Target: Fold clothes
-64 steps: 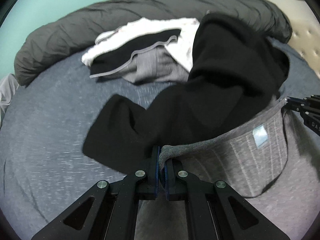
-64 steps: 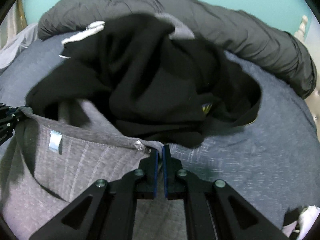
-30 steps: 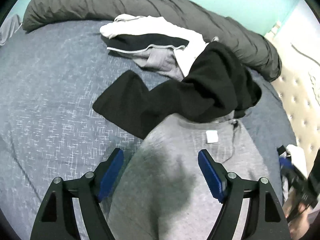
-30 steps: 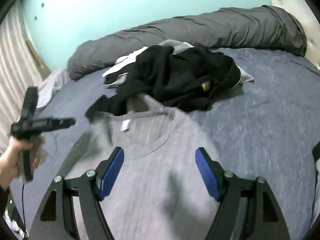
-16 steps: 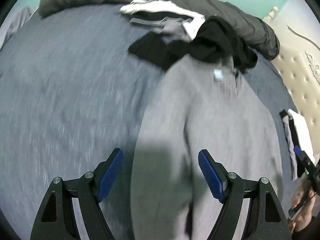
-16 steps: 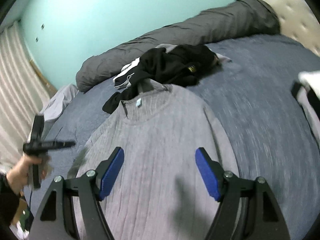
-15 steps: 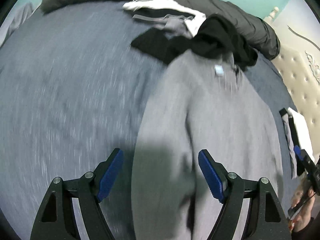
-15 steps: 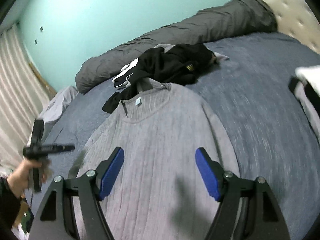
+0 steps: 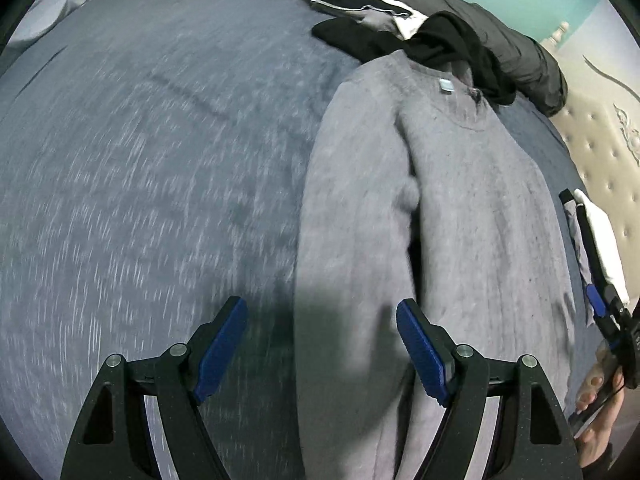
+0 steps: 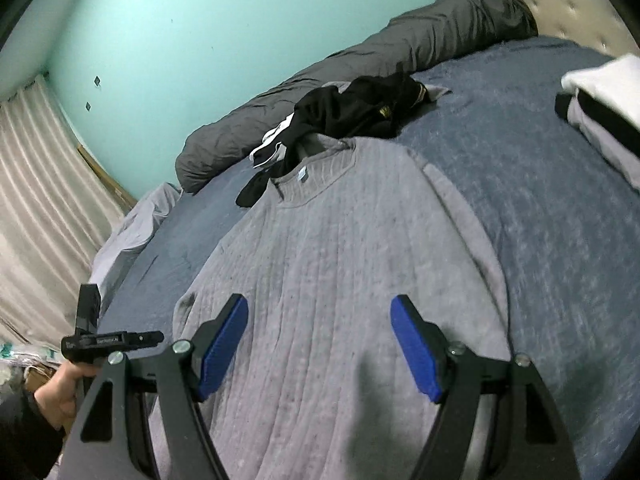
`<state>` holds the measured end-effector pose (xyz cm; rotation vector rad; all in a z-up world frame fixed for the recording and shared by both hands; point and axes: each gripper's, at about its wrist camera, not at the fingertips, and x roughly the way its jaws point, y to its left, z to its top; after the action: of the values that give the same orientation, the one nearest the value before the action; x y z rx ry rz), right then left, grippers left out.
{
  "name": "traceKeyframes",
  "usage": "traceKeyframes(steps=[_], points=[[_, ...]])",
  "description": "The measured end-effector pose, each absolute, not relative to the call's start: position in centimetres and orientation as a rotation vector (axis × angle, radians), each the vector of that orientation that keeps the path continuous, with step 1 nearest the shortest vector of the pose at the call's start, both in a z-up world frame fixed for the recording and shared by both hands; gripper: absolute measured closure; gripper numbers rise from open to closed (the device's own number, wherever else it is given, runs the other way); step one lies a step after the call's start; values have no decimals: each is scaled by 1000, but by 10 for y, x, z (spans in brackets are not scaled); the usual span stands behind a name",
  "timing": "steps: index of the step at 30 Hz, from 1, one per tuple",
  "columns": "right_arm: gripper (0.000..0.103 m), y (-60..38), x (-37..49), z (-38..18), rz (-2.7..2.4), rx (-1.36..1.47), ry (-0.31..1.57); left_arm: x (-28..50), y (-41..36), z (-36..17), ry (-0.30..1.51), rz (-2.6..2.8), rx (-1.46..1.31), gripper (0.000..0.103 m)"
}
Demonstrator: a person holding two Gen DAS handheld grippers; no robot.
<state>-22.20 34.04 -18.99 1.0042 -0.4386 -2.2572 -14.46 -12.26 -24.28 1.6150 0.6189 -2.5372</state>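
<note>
The bed (image 9: pixel 152 168), covered in a blue-grey heathered spread, fills most of both views. Only the right wrist view shows the teal wall (image 10: pixel 192 40) in the upper left of the frame and the pale curtain (image 10: pixel 36 208) down the left edge; only the left wrist view shows much of the tufted headboard (image 9: pixel 600 152) at the right edge. A long dark grey rolled duvet (image 10: pixel 360 72) runs along the far side of the bed.

The grey sweater (image 10: pixel 340 280) lies spread flat on the bed in the centre of both frames, collar pointing away toward the upper middle, with a small label inside the neck. Its lower hem is cut off by the bottom of each frame. In the left wrist view one sleeve (image 9: pixel 348 208) lies folded alongside the body, with a dark crease between them; that frame is streaked with blur.

A heap of black and white clothes (image 10: pixel 352 116) sits just beyond the collar, overlapping it. A folded stack (image 10: pixel 600 112) shows at the right edge of the right wrist view, partly cut off. Bare bedspread lies open to either side of the sweater.

The left claw (image 9: pixel 320 350) stands wide open over the sleeve, gripping nothing. The right claw (image 10: pixel 318 348) is likewise spread wide above the sweater's body, empty.
</note>
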Motion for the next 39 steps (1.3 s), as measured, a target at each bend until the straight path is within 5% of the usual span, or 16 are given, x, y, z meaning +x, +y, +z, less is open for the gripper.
traceKeyframes(steps=[17,30,39], points=[[28,341,-220,-193,-2263,941,-426,-73,-105,-261,625,-2470,1677,23],[28,343,-220,-192,-2266,926,-464,-69,-84,-272,598,-2480,1752,93],[28,346,-220,-192,-2268,929,-485,-67,-103,-207,386,-2521,1611,97]])
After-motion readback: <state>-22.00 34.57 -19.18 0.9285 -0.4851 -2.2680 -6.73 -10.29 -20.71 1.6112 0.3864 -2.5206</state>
